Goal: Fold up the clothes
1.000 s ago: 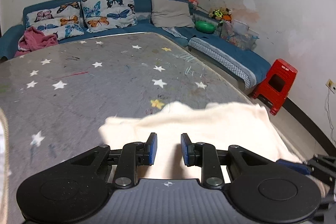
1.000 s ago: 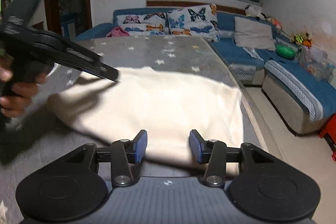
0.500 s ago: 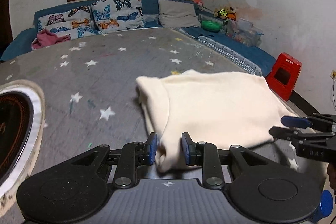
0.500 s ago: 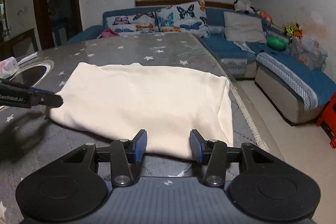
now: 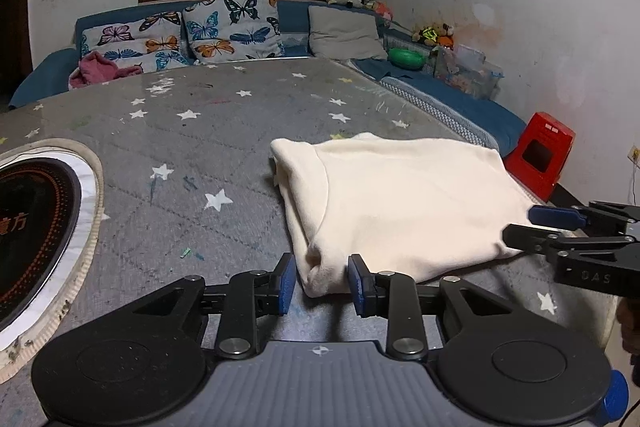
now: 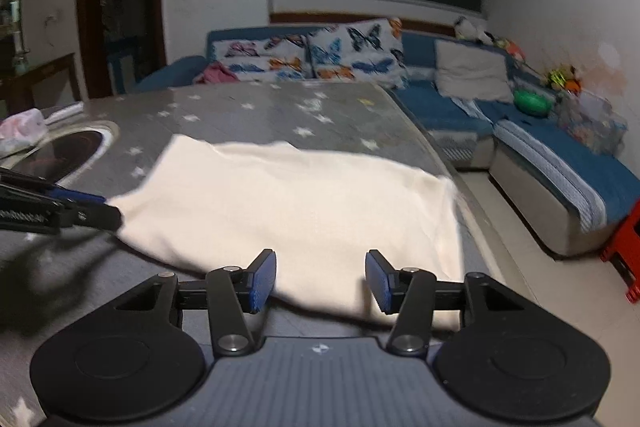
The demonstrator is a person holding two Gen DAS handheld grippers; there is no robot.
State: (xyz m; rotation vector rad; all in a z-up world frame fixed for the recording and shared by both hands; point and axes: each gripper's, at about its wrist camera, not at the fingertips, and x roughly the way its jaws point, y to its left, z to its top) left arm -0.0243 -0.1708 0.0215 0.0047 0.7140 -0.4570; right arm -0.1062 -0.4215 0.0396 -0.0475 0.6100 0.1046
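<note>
Cream folded garment [image 5: 400, 199]: soft, light, limp; best pinched at near corners. Left gripper [image 5: 322, 283] and right gripper [image 6: 320, 281], jaws parted, straddle its edge without gripping.

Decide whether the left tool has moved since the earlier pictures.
Yes. The left tool pulled back leftward across the cream garment to its corner, nearer the inset hob.

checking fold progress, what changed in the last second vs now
The left claw drew back from over the cream folded garment to its near corner, which lies loose between the fingers. The right claw has just been opening at the garment's near edge, gripping nothing. The garment stayed on the grey star-patterned table.
</note>
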